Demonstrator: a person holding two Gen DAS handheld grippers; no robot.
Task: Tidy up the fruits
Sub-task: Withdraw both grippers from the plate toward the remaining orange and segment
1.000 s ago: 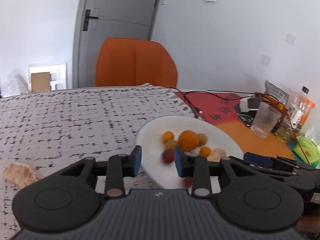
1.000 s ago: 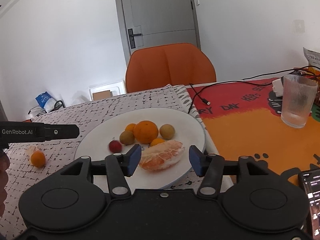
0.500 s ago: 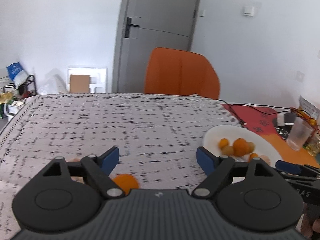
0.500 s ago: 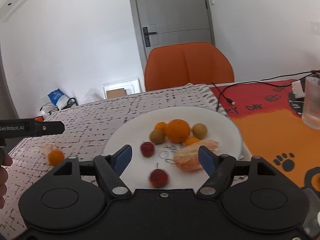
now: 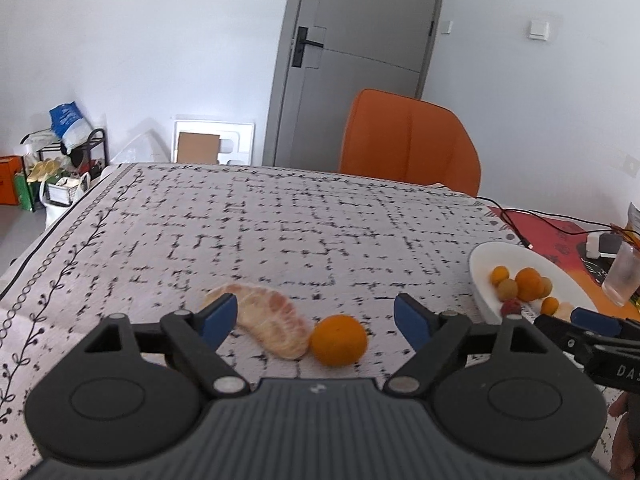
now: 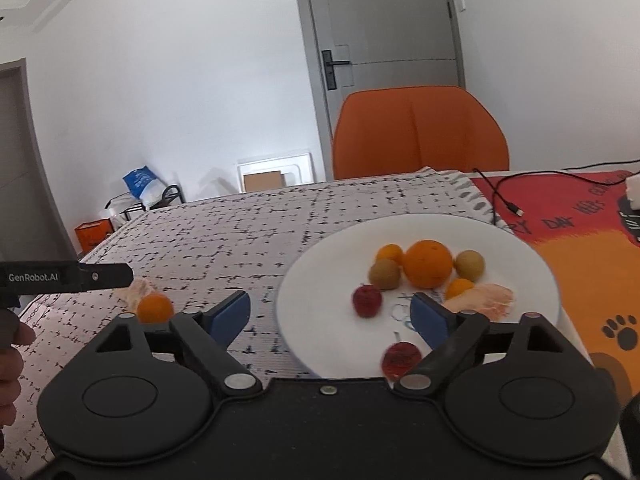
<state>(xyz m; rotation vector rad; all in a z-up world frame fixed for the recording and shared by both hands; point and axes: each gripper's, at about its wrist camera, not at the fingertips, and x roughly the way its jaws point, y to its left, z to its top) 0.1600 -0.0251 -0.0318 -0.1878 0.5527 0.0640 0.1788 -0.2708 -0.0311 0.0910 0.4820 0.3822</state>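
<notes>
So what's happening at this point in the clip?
A person with a tool in each hand is gathering fruit onto a white plate. The left tool is open over a peeled citrus segment and a small orange lying on the patterned cloth. The right tool is opening, empty, over the plate, which already holds most of the fruit.

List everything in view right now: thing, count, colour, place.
plate: one, white, on the tablecloth's right edge
big orange: one, orange, on the plate
small oranges: two, orange, on the plate
brown fruits: two, olive-brown, flanking the big orange
red fruits: two, red, plate's near side
peeled segment: one, pale pink, on the plate
loose orange: one, orange, on the tablecloth
loose segment: one, pale pink, beside it
tablecloth: one, white-black
chair: one, orange, behind the table
glass: one, clear, far right
left tongs: open, empty
right tongs: opening, empty
</notes>
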